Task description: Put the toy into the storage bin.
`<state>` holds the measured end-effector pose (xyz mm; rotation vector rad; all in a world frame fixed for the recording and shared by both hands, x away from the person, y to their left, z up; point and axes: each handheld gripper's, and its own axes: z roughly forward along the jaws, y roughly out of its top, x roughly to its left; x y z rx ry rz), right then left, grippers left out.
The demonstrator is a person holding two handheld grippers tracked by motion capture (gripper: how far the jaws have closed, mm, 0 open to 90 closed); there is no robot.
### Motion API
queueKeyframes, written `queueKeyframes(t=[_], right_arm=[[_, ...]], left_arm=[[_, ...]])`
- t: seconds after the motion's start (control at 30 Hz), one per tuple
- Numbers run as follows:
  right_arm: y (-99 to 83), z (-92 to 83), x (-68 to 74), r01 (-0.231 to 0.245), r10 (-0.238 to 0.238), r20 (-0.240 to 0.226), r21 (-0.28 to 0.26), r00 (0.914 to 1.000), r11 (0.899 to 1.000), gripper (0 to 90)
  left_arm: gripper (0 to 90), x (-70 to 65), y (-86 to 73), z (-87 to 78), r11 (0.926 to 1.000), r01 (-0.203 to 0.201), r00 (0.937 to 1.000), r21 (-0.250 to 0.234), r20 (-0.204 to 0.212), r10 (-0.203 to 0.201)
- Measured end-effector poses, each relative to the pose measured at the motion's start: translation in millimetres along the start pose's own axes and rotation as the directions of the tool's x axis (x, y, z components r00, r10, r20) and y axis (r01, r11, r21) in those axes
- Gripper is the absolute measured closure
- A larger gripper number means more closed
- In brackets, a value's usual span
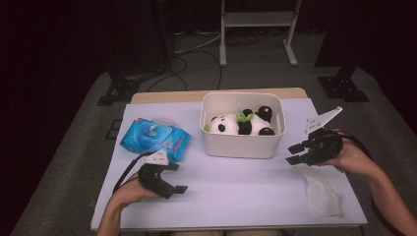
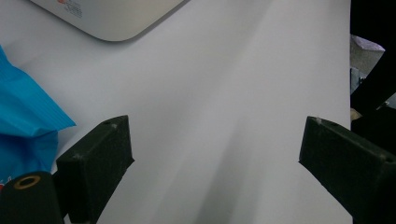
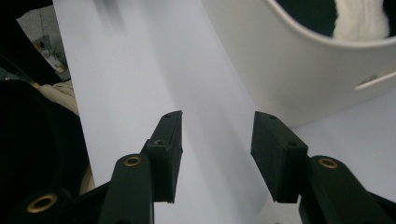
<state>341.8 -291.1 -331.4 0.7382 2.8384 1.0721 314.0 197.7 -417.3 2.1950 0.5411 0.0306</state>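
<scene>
A pale lilac worktop [image 1: 236, 187] carries everything, set on a table whose wooden far edge shows behind it. The biggest thing on it is a white bin [image 1: 242, 142] standing at the middle of the far edge, and inside it lies a black-and-white panda plush [image 1: 236, 124] with a bit of green on it. Near the far left corner lies a blue pack of wet wipes [image 1: 155, 139], its lid side turned up. Along the right edge, toward the near right corner, a crumpled white tissue [image 1: 322, 194] lies flat.

The right gripper [image 1: 296, 154] hovers between the bin and the tissue, close above the tissue's far end and just off the bin's right wall; whether it touches the tissue cannot be told. In the right gripper view its jaws stand partly apart with nothing but bare worktop between them, and the bin's curved wall rises just beyond.

The left gripper [image 1: 177, 178] sits toward the near left part of the worktop, just in front of the wipes pack. In the left gripper view its jaws are spread wide and hold nothing, the blue pack showing beside one jaw and the bin's corner farther off.
</scene>
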Motion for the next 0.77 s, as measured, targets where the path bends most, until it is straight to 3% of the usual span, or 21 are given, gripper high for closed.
queueKeyframes(t=[0.77], right_arm=[[-58.5,2.3,1.2,-0.109,0.109,0.000,-0.033,0.9941,0.994,50.8]], left_arm=[[8.8,-0.8,-1.5,3.6,0.9999,0.009,0.9999,0.011,0.007,-0.009]])
